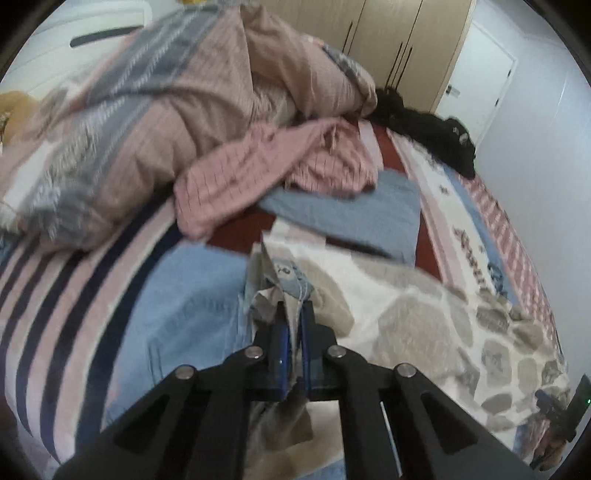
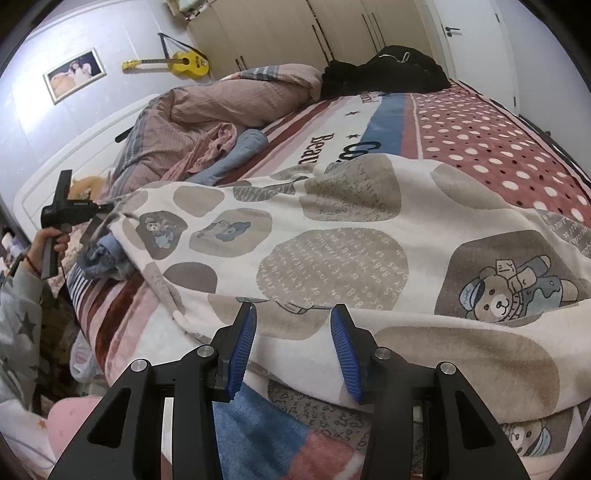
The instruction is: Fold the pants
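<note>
The pants (image 2: 332, 240) are cream fleece with grey patches and teddy bears, spread across the near part of the bed. My left gripper (image 1: 293, 314) is shut on a bunched corner of the pants (image 1: 424, 314), and cloth runs down between its blue pads. In the right wrist view that left gripper (image 2: 99, 214) shows at the far left end of the fabric, held by a hand. My right gripper (image 2: 294, 308) stands open just above the near edge of the pants, its blue pads (image 2: 242, 347) apart and pressing on nothing.
A pink striped quilt (image 1: 147, 110) is heaped at the head of the bed. Beside it lie a pink garment (image 1: 258, 166), a folded blue garment (image 1: 351, 218) and a black garment (image 2: 388, 70). Wardrobe doors (image 2: 280, 33) and a yellow guitar (image 2: 184, 62) stand behind. A starred sleeve (image 2: 18, 317) is at the left.
</note>
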`<state>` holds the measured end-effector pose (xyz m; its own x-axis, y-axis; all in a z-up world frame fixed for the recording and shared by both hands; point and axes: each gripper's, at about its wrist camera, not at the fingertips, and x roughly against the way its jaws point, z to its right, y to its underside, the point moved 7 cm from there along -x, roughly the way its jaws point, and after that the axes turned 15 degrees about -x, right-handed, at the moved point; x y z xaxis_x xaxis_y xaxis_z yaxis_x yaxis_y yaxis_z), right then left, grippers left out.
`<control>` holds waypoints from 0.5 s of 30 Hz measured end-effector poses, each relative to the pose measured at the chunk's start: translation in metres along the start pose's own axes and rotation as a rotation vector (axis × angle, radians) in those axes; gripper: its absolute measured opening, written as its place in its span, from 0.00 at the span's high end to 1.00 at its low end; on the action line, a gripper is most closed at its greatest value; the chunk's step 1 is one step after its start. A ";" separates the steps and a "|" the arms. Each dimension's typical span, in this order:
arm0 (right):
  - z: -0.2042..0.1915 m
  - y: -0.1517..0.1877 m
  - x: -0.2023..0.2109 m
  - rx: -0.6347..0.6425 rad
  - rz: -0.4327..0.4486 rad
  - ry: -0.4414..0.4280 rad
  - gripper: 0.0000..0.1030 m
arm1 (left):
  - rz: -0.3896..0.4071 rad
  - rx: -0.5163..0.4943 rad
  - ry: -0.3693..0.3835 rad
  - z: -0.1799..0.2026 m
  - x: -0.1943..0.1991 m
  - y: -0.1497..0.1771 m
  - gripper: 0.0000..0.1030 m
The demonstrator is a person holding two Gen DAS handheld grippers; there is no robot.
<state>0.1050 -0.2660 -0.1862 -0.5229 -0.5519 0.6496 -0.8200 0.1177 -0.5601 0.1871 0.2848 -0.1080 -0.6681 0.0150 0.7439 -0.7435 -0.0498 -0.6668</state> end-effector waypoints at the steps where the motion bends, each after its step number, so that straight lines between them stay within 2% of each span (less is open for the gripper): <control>1: 0.000 -0.001 0.001 -0.001 0.002 0.002 0.63 | 0.013 -0.001 -0.005 -0.002 0.002 -0.006 0.97; 5: 0.003 -0.005 0.007 0.008 0.014 0.027 0.63 | 0.024 -0.050 -0.043 -0.004 -0.001 -0.029 0.97; 9: 0.012 -0.010 0.019 -0.018 0.029 0.038 0.63 | -0.034 -0.079 -0.106 -0.011 -0.029 -0.030 0.97; 12: 0.028 -0.016 0.033 -0.033 0.056 0.089 0.63 | -0.070 -0.065 -0.157 -0.022 -0.048 -0.022 0.97; 14: 0.039 -0.021 0.043 -0.043 0.072 0.123 0.62 | -0.068 -0.031 -0.143 -0.026 -0.049 -0.018 0.96; 15: 0.044 -0.024 0.049 -0.044 0.081 0.140 0.56 | -0.062 -0.014 -0.132 -0.026 -0.046 -0.016 0.93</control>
<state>0.1095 -0.3324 -0.1639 -0.6129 -0.4188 0.6701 -0.7814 0.1953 -0.5926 0.2291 0.3113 -0.1326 -0.6121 -0.1135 0.7826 -0.7843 -0.0391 -0.6191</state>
